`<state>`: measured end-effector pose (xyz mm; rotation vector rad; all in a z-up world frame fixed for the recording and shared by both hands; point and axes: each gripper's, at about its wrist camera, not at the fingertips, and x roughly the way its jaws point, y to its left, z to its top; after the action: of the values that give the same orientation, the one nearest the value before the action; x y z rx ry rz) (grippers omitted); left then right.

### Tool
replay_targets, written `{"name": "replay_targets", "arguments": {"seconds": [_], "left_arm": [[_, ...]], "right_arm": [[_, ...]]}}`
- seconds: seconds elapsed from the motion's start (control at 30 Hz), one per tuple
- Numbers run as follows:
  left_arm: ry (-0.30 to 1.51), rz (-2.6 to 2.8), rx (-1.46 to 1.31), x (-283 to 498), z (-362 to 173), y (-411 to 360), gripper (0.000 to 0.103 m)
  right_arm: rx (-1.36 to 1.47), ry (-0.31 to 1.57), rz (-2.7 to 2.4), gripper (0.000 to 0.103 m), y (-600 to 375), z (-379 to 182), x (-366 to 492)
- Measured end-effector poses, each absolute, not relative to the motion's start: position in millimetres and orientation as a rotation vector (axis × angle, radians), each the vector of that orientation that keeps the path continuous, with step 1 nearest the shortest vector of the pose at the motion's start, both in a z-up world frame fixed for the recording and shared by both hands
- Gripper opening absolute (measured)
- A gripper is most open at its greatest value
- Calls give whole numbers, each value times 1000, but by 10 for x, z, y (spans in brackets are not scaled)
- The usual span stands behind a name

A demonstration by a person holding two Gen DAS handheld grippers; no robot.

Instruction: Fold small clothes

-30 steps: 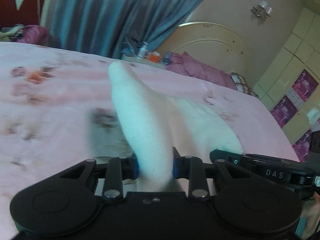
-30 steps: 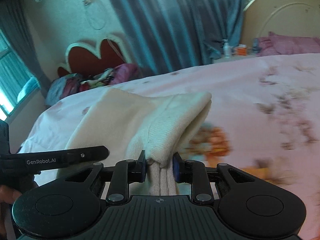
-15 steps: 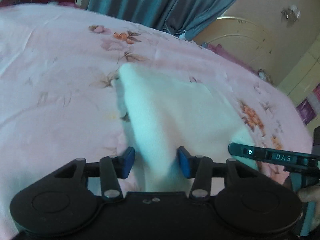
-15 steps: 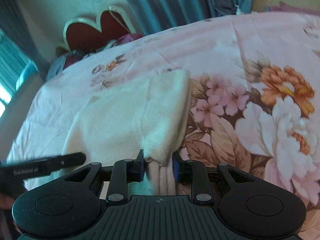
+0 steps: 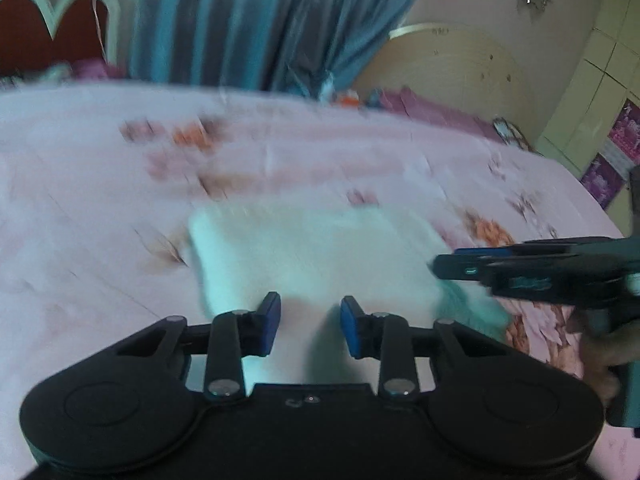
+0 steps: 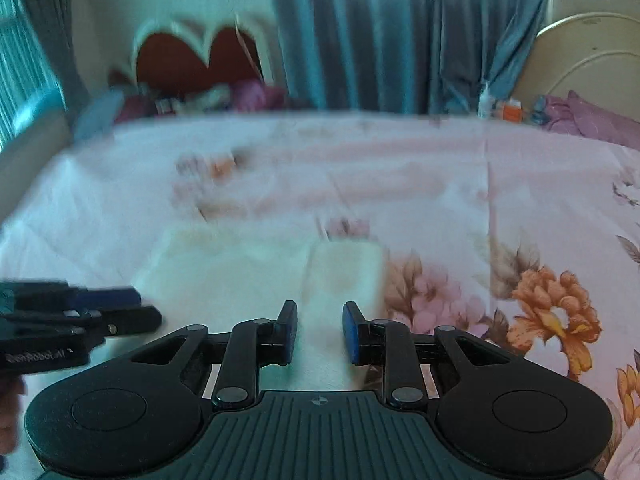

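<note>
Pink floral bedsheet (image 5: pixel 100 264) covers the bed, and a folded cream garment (image 5: pixel 316 256) lies flat on it, blurred. Left tool (image 5: pixel 310 326) hovers at its near edge, having just been closing, pads apart, gripping nothing. Right tool (image 6: pixel 320 330) likewise stands parted over the garment's near edge, clamping no cloth.

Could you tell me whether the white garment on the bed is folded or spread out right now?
Folded: the white garment lies flat on the bedsheet as a compact rectangle, with a layered edge on its right side in the right wrist view.
</note>
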<state>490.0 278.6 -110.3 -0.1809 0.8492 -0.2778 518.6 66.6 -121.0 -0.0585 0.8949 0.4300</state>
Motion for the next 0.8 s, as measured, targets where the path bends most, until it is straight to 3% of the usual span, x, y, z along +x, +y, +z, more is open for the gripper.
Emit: {"name": "replay_targets", "arguments": {"seconds": [0.2, 0.43, 0.7, 0.8], "left_arm": [[851, -305, -221, 4856, -1142, 2773, 30], [745, -261, -237, 4104, -929, 2738, 23], [839, -282, -377, 3866, -1308, 2517, 20], [809, -259, -352, 3742, -1175, 2446, 20]], "right_arm": [[-9, 887, 364, 25, 500, -1283, 5227], [-40, 804, 607, 25, 447, -924, 4464], [-269, 871, 568, 25, 578, -1352, 4308], [-195, 889, 534, 25, 382, -1289, 4316]]}}
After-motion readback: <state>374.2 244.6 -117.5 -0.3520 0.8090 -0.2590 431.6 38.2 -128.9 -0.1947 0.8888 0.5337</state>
